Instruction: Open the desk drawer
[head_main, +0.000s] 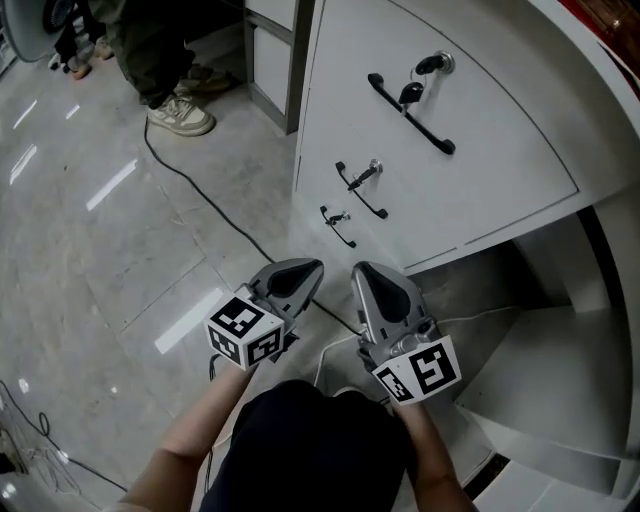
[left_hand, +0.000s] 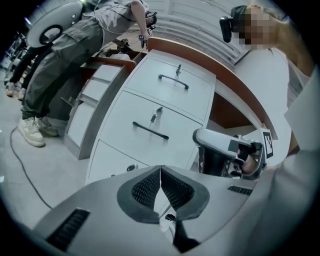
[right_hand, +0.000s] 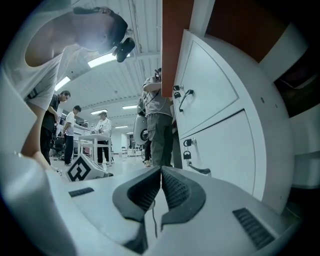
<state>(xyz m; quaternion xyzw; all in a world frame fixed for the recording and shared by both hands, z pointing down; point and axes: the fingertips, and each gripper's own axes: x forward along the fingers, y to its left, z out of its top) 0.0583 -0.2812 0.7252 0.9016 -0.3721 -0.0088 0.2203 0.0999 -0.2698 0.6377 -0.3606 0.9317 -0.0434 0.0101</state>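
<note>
A white drawer unit (head_main: 470, 170) stands under the desk, with three drawer fronts that all look closed. The top front carries a long black handle (head_main: 410, 113) and a key in its lock (head_main: 432, 65). The middle handle (head_main: 360, 190) and bottom handle (head_main: 338, 226) are smaller. My left gripper (head_main: 310, 268) and right gripper (head_main: 368, 272) hover side by side in front of the bottom drawer, apart from it, both shut on nothing. In the left gripper view the shut jaws (left_hand: 160, 172) face the drawer fronts (left_hand: 150, 130). The right gripper view shows shut jaws (right_hand: 161, 175) beside a handle (right_hand: 200, 170).
A person stands at the upper left, one shoe (head_main: 180, 115) on the glossy floor. A black cable (head_main: 200, 195) runs across the floor toward my grippers. A grey cabinet (head_main: 270, 60) adjoins the drawer unit. White desk panels (head_main: 560, 350) curve at the right.
</note>
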